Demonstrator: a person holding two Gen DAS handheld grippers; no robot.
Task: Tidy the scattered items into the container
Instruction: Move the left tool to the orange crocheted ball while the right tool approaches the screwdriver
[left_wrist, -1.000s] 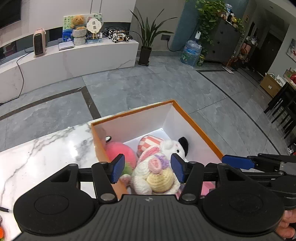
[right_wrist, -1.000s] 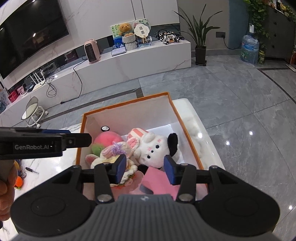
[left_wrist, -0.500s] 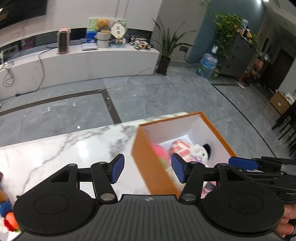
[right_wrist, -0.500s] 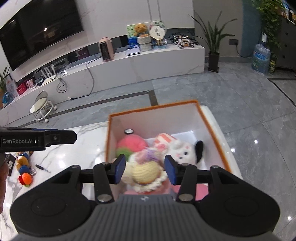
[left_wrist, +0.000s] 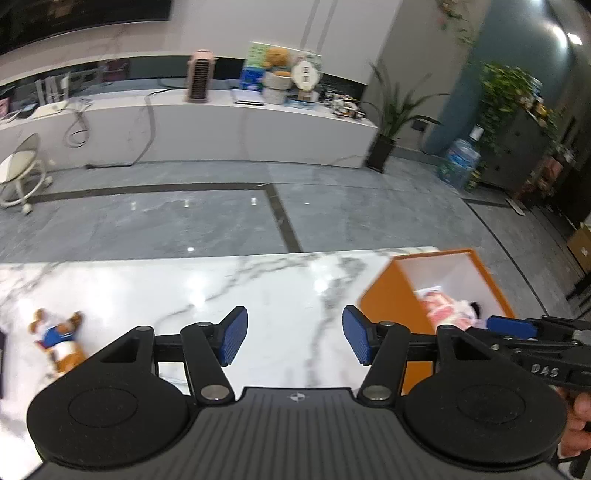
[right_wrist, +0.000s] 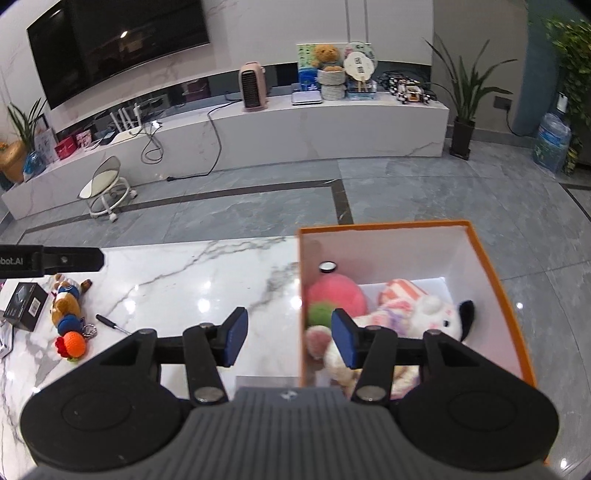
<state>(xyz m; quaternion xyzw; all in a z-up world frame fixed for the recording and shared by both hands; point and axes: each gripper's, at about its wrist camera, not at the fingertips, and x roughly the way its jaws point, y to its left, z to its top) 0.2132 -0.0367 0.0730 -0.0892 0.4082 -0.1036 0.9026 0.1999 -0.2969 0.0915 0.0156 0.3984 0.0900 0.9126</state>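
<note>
Both your grippers hang above the marble table (right_wrist: 192, 280), and the remaining clutter lies to your left of them. Your left gripper (left_wrist: 291, 339) has its jaws spread with nothing between them; the small bear toy (left_wrist: 59, 341) lies on the tabletop well to its left, its long axis running obliquely away from you, head at the far end. Your right gripper (right_wrist: 288, 334) has its jaws opening, also empty, straddling the near left wall of the orange box (right_wrist: 495, 280), which already holds several plush toys (right_wrist: 417, 314). In the right wrist view the bear (right_wrist: 66, 299), an orange crocheted toy (right_wrist: 72, 343), a small screwdriver (right_wrist: 112, 323) and a black box (right_wrist: 24, 306) cluster at the table's left end. The left gripper is judged nearer; expect to roll the wrist so the pads close across the bear's axis.
</note>
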